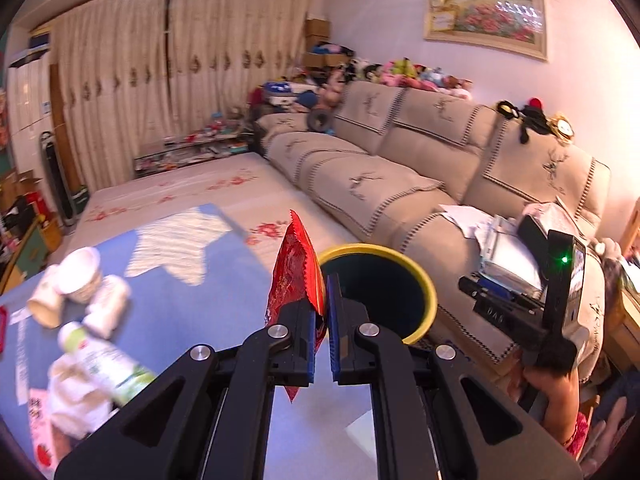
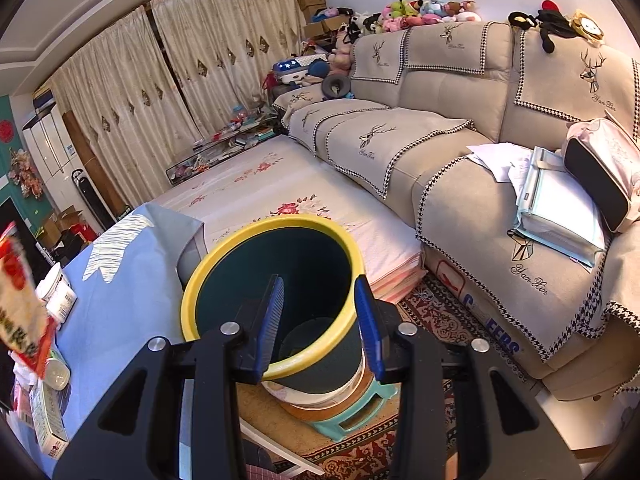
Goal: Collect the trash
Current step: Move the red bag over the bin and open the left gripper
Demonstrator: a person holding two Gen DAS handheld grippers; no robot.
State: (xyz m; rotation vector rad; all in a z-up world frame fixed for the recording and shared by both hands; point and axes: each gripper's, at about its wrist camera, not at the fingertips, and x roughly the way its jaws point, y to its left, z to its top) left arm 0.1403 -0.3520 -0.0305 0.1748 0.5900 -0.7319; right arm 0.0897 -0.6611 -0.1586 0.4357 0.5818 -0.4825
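My left gripper (image 1: 322,300) is shut on a crinkled red snack wrapper (image 1: 294,268), which stands up from the jaws just left of the bin's mouth. The bin (image 1: 376,249) is dark green with a yellow rim and looks empty inside. My right gripper (image 2: 320,300) straddles the near wall of the bin (image 2: 224,256), one finger inside and one outside, shut on the rim. The bin leans towards the table on a teal stool (image 2: 352,420). A blurred red and white packet (image 2: 16,300) shows at the left edge of the right wrist view.
The blue-clothed table (image 1: 192,312) carries paper cups (image 1: 76,276), a plastic bottle (image 1: 108,364), tissues and a small carton (image 2: 48,424). A beige sofa (image 2: 460,184) with papers and a bag runs along the right. A patterned rug (image 2: 436,320) covers the floor by the stool.
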